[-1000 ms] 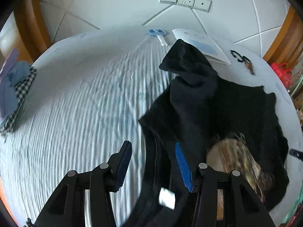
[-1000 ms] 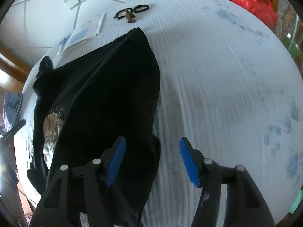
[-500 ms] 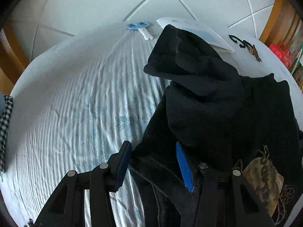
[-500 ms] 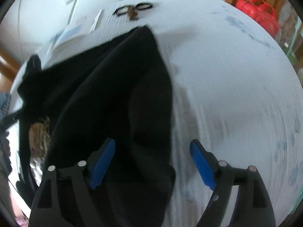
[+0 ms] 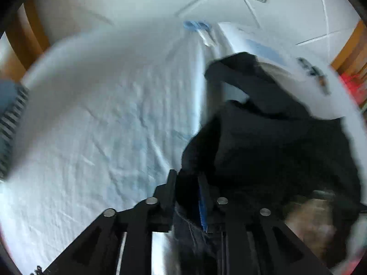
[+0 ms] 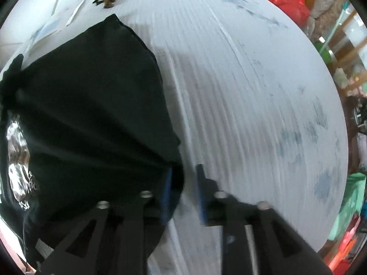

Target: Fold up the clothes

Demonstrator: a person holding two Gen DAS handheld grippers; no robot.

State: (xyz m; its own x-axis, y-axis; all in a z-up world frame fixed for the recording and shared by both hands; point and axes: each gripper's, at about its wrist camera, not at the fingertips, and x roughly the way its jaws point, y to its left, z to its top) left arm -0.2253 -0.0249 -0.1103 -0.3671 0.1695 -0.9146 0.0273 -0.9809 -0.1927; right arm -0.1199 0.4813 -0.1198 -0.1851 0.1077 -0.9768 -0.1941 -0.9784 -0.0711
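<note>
Black hand-held gripper frames with silver screws, triangular cut-outs and blue finger pads.

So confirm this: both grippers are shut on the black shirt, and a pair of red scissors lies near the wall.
The colour is wrong. Both the left gripper and the right gripper grip the black shirt, but the left wrist view shows blue scissors near the wall.
</note>
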